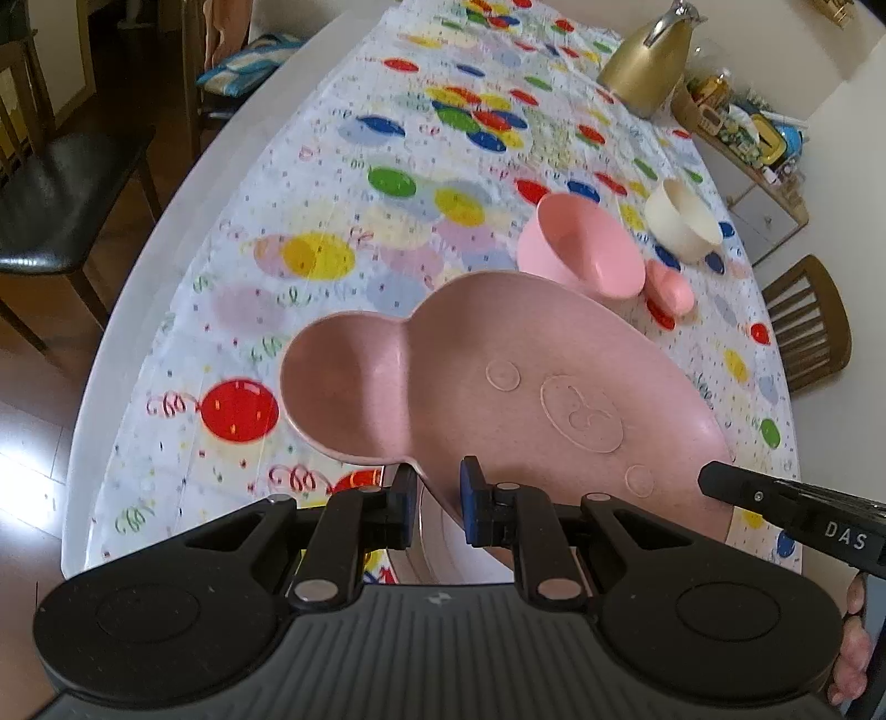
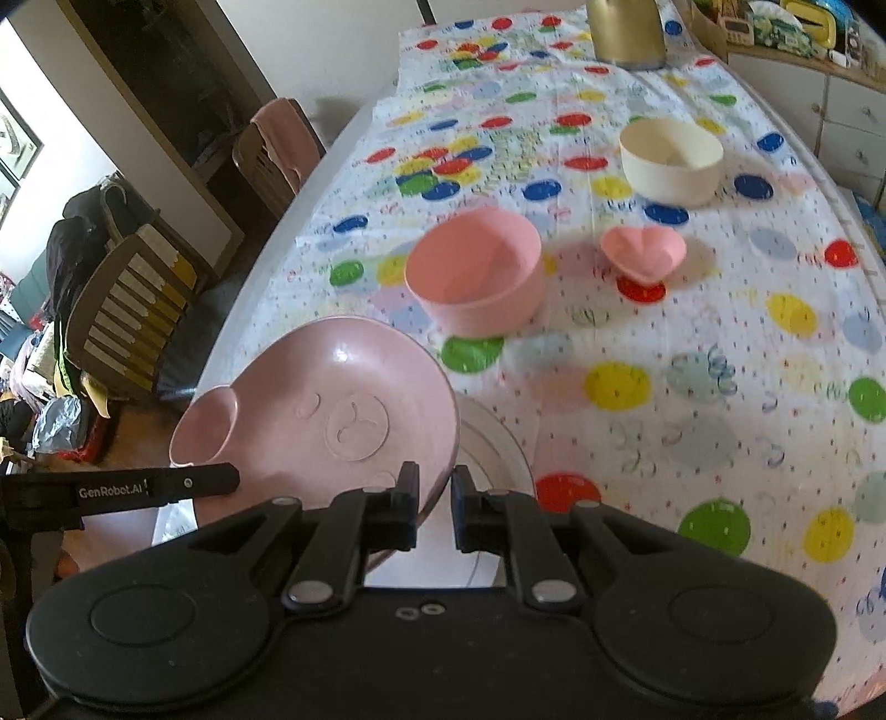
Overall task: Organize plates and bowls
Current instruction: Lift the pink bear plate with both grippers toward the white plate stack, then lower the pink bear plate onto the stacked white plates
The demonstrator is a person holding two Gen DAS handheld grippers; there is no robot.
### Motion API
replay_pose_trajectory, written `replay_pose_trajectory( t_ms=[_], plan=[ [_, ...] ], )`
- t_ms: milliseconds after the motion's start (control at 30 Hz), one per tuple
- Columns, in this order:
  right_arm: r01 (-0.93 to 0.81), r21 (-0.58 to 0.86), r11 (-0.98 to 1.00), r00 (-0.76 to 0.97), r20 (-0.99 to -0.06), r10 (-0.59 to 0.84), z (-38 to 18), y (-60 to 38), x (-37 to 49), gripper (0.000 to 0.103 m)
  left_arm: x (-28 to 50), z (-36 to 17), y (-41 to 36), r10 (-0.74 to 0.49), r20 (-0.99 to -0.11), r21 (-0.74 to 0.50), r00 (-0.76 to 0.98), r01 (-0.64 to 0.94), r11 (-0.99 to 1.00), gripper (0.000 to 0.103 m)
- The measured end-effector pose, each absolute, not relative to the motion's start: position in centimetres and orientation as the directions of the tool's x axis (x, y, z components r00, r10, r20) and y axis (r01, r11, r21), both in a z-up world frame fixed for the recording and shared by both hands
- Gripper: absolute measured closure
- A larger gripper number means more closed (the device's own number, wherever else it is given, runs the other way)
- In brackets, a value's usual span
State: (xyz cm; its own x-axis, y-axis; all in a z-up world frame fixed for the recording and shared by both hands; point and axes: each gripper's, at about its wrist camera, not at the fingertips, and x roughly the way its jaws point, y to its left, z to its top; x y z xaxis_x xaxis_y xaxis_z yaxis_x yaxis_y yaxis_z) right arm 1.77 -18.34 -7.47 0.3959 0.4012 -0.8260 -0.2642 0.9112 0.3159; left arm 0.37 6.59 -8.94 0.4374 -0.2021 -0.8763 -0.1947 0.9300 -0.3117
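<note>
- Left gripper (image 1: 437,498): jaws clamped on the near rim of the pink bear-face plate (image 1: 526,387), at the notch beside its ear compartment, lower centre of the left wrist view.
- Right gripper (image 2: 434,507): jaws clamped on the same plate's (image 2: 343,410) rim at its lower right edge, lower centre of the right wrist view.
- Plate is tilted, held off the desk (image 2: 720,387) between both grippers, lower left of the right view.
- A white plate (image 2: 498,443) lies on the desk just beneath and right of the pink plate.
- Pink bowl (image 2: 476,271) centre frame; small pink heart dish (image 2: 642,249) to its right; cream bowl (image 2: 670,160) upper right. All apart from each other.
- Gold jug (image 2: 626,27) at the top edge.
</note>
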Motion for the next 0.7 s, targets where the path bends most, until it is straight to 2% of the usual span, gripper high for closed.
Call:
replay_pose_trajectory(
  t_ms=[700],
  plan=[
    [-0.225,0.338,0.914,0.306,-0.866,0.396,-11.8,-18.7,0.2,0.093,0.0,-11.9,7.0,-0.233,-0.895,-0.328,0.381,-0.207,0.922,0.088]
  ],
)
